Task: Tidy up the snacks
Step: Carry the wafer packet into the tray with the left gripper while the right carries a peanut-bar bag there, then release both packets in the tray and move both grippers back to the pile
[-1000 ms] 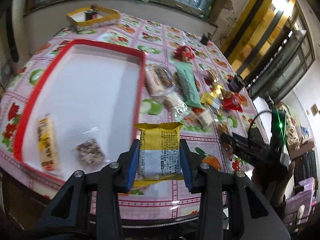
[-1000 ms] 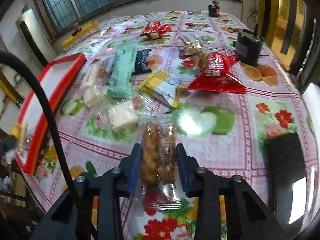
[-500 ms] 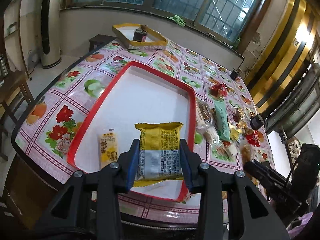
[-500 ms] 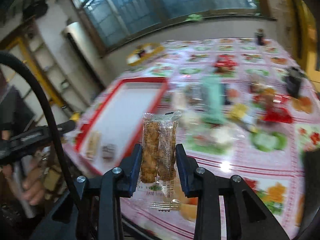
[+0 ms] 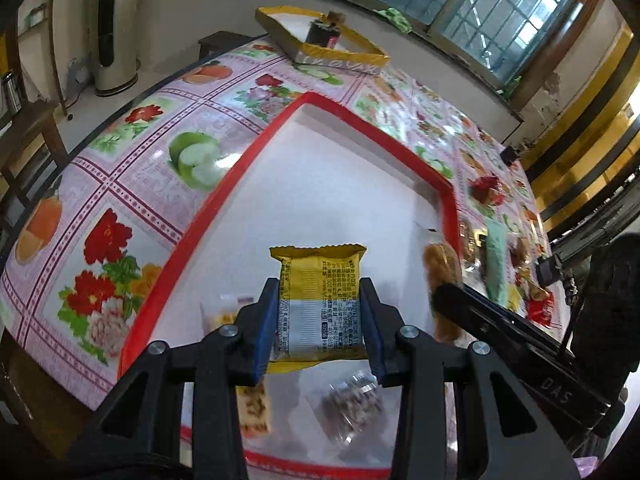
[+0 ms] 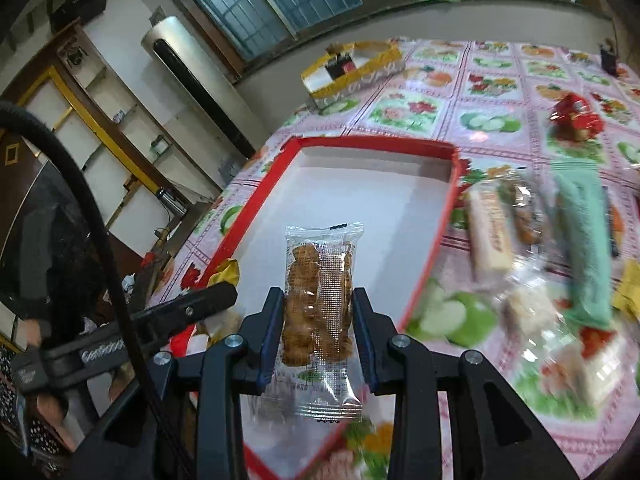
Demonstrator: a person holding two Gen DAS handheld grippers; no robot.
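Yellow packet (image 5: 320, 304) and biscuit pack (image 6: 318, 304) clamped in left claw (image 5: 320, 320) and right claw (image 6: 318, 328) over red tray (image 5: 224, 196); could collide if crowded.

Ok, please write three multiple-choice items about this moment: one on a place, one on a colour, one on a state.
1. Where is the yellow snack pack?
A. over the white tray
B. in the yellow box
C. on the floor

2. What colour is the tray's rim?
A. green
B. red
C. blue

3. The right tool is:
A. open and empty
B. lying on the table
C. shut on the clear cookie pack

Answers:
1 A, the left tool holds it above the tray.
2 B, the rim is red.
3 C, both fingers press the pack.
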